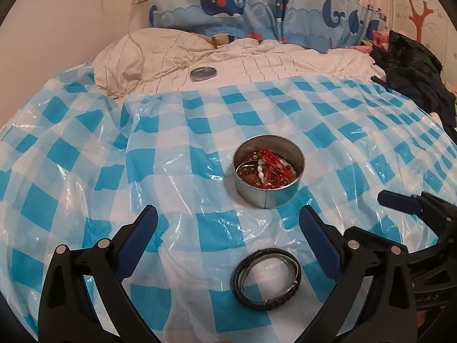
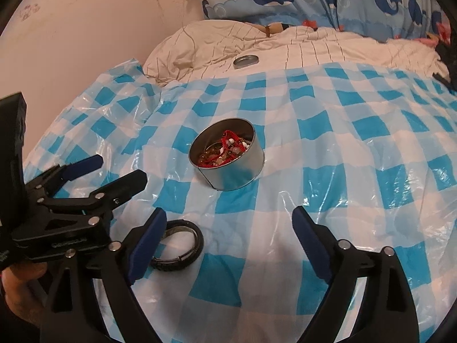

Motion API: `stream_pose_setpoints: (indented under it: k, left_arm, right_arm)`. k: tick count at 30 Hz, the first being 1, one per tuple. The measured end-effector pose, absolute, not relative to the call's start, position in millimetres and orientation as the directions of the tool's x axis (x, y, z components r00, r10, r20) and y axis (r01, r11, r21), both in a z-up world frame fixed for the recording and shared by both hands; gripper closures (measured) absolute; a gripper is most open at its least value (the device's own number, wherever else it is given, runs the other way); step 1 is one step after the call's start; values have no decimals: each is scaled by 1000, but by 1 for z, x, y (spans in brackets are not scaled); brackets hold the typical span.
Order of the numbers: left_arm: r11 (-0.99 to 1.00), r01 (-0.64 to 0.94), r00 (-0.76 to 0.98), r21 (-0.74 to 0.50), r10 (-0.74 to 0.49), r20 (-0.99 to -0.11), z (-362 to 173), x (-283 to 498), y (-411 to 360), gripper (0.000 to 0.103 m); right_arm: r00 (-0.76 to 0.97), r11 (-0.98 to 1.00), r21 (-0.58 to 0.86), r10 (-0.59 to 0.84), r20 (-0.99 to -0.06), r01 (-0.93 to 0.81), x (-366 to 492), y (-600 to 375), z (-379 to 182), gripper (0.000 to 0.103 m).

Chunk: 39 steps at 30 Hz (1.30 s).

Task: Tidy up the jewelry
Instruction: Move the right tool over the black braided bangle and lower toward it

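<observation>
Jewelry is gathered in an open round tin (image 1: 268,178) set on a blue-checked plastic sheet (image 1: 85,171) spread over a bed, probably to keep small pieces off the bedding. One black bracelet (image 1: 266,278) is left outside, lying flat between the spread fingers of the left tongs (image 1: 228,228), which are held wide and empty, angled low toward it. The right tongs (image 2: 228,228) are likewise wide and empty, just beside. The tin's lid (image 1: 203,73) is parked well apart on the quilt.
</observation>
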<state>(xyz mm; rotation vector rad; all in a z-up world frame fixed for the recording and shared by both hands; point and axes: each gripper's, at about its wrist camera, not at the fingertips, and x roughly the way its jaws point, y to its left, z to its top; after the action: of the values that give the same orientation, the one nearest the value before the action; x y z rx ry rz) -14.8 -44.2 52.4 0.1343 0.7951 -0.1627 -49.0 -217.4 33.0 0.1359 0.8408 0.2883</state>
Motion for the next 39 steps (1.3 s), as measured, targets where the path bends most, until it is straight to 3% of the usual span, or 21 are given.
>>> stream_pose_setpoints:
  k: [13,39]
  left_arm:
    - [985,171,692,2,-119,-712,62,-10,-36,8]
    - [979,201,675,18,-125,-727,57,-6,-47,8]
  right_arm:
    - [603,952,220,305,-737,-212,-44,-207,16,15]
    - [587,949,224,313,-747,-221,-40,-204,5,15]
